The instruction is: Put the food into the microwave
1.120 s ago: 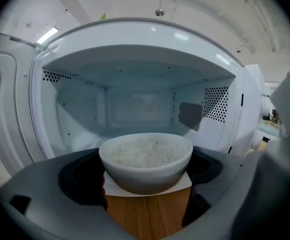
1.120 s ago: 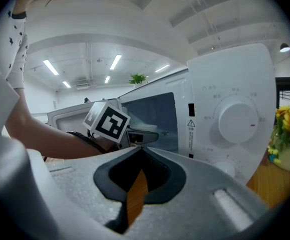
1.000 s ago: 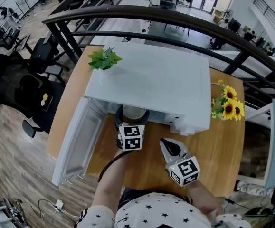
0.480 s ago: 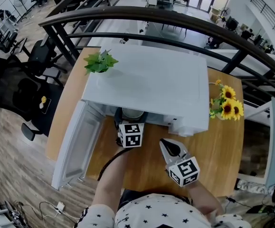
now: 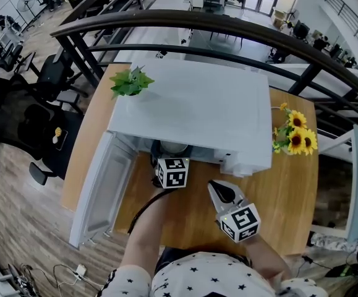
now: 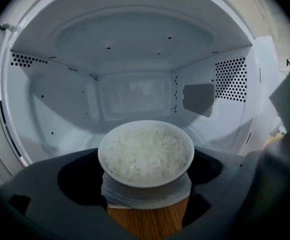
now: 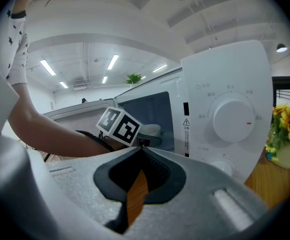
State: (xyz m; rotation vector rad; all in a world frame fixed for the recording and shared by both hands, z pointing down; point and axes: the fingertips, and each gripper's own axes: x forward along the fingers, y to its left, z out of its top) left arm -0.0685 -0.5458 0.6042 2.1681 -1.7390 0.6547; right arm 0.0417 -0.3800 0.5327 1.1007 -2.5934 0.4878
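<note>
Two jaws of the left gripper (image 6: 146,190) clamp the base of a white bowl of rice (image 6: 146,153), held at the mouth of the open microwave (image 5: 197,104), above the wooden table (image 5: 290,197). The right gripper (image 7: 140,153), jaws pressed together on nothing, hovers near the microwave's dial (image 7: 233,120).

I'm in an open-plan office: black swivel chairs (image 5: 18,113) beside my wooden table (image 5: 290,197), a curved black metal railing (image 5: 228,25) over a lower floor, long ceiling strip lights (image 7: 48,67).
</note>
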